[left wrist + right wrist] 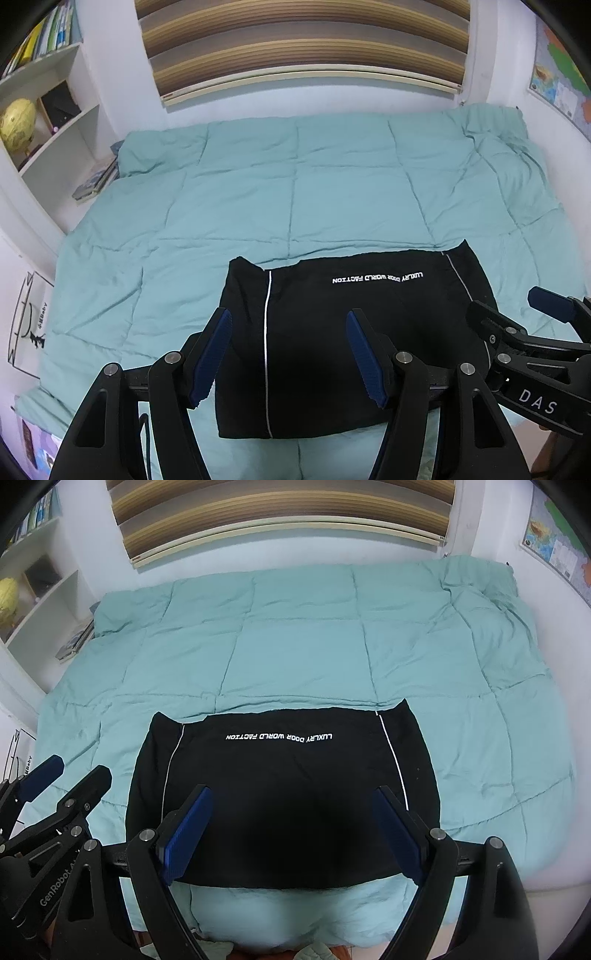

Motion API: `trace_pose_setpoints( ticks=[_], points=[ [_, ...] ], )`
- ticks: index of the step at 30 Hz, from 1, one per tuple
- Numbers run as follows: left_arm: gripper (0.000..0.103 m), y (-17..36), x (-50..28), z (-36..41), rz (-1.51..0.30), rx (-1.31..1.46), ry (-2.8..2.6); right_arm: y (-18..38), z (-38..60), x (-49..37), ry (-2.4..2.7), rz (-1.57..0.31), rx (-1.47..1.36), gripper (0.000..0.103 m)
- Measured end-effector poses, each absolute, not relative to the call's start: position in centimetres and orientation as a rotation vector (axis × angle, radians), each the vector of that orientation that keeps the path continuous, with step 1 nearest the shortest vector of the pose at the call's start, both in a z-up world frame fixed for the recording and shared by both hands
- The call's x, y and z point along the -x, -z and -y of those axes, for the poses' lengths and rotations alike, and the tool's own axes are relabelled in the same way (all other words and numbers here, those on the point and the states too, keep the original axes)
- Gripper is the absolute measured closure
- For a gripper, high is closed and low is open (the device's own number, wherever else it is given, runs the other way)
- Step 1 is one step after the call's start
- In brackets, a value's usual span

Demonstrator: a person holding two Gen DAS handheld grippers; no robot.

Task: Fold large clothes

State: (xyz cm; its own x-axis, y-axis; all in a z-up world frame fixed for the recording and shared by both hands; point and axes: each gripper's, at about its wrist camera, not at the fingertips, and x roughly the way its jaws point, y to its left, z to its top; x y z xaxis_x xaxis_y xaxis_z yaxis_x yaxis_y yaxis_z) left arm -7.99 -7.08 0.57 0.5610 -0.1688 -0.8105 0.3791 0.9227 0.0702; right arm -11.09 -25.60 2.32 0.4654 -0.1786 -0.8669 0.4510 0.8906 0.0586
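A black garment (314, 332) with white piping and white lettering lies folded into a flat rectangle near the front edge of the bed; it also shows in the right wrist view (280, 794). My left gripper (288, 354) is open and empty, hovering above the garment's left part. My right gripper (295, 834) is open and empty above the garment's near edge. The right gripper also appears at the right of the left wrist view (517, 321), and the left gripper at the left of the right wrist view (70, 771).
A teal quilt (295, 192) covers the bed (295, 635). A white bookshelf (48, 122) with a yellow globe stands at the left. A striped blind (295, 40) hangs on the back wall. A map (557, 77) hangs at the right.
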Motion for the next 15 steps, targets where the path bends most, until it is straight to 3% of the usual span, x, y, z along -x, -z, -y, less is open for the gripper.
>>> trace_pose_setpoints(
  ticks=[15],
  points=[
    [0.037,-1.6,8.2,7.6,-0.795,-0.307,0.229,-1.6,26.3,10.6,0.389,-1.030,-0.307,0.014]
  ],
)
